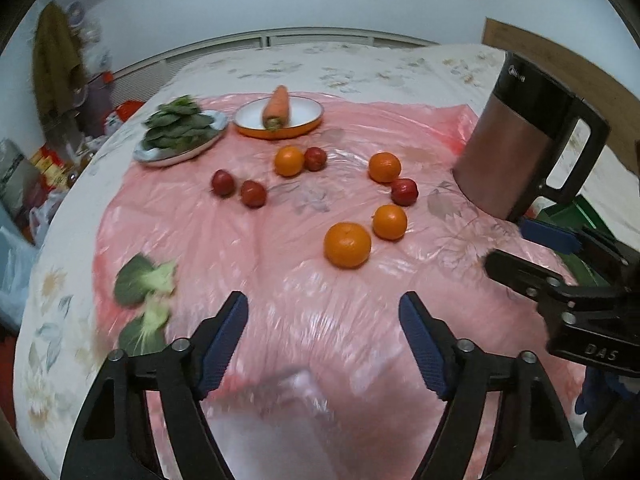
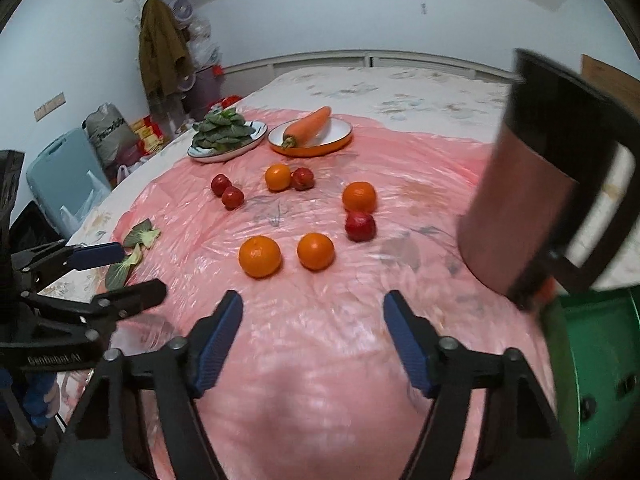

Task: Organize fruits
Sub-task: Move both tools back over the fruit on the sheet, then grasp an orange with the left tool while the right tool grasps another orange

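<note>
Task looks barely begun — no fruit gathered anywhere. Left gripper (image 1: 322, 344) hangs with fingers spread wide, nothing between them; right gripper (image 2: 312, 342) same, released and empty. Both hover over the near part of the pink plastic sheet (image 1: 280, 272), well short of the fruit.

Fruit lies loose on the sheet: four oranges — nearest orange (image 1: 347, 245), second orange (image 1: 389, 222), third orange (image 1: 384, 167), far orange (image 1: 289, 161) — and four small red fruits (image 1: 238, 188), two as a pair at left, one touching the far orange, one between the second and third oranges. All of it left to sort; judging by layout, nothing grouped yet.

At the far edge: carrot (image 1: 277, 107) on an orange-rimmed plate (image 1: 308, 120), leafy greens (image 1: 176, 124) on a second plate (image 1: 180, 156). Loose green leaves (image 1: 146, 280) at left. Copper-and-black kettle (image 1: 516, 136) stands right, green bin (image 2: 592, 360) beside it.

Surface is a bed with a floral cover (image 1: 360, 64). White walls, coat (image 2: 160, 48) hanging in the corner, bags and clutter on the floor
</note>
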`<state>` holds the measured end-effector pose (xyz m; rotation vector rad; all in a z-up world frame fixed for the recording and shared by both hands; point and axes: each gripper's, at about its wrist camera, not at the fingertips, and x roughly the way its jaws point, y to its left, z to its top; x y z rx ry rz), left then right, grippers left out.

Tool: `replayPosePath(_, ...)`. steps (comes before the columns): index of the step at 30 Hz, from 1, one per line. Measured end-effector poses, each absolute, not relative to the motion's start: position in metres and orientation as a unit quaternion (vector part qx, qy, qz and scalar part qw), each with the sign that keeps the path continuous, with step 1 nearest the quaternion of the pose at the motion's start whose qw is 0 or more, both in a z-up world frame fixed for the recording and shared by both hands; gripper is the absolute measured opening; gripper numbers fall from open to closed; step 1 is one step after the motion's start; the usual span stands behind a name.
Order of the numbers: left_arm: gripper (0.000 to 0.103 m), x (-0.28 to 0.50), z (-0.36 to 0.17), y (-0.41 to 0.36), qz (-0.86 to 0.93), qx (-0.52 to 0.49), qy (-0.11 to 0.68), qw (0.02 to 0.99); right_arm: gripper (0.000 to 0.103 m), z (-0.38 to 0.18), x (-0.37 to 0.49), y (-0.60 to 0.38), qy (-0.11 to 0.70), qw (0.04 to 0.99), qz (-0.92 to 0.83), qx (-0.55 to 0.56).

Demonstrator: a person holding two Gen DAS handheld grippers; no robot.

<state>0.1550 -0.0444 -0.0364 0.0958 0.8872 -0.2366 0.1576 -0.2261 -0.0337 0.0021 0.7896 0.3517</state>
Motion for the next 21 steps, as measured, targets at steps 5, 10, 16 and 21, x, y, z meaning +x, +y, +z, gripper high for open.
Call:
replayPosePath(5,0.068,0.190,-0.051,-0.061,-0.129,0.069,0.444,0.884,0.092,-0.049,0.197,-0.218,0.403,0.896,0.186,-0.009)
replayPosePath(10,0.065,0.215,-0.067,-0.073,-0.130,0.087,0.459,0.875,0.079,-0.064,0.223,-0.221,0.425,0.885,0.189,-0.006)
replayPosePath(16,0.064,0.232,-0.088,-0.088,-0.137,0.113,0.475,0.862,0.079,-0.070,0.241,-0.221,0.431,0.880,0.201,-0.002)
replayPosePath(21,0.053,0.240,-0.098,-0.094,-0.140,0.116,0.485,0.856,0.079,-0.076,0.255,-0.213,0.442,0.872,0.212,-0.005)
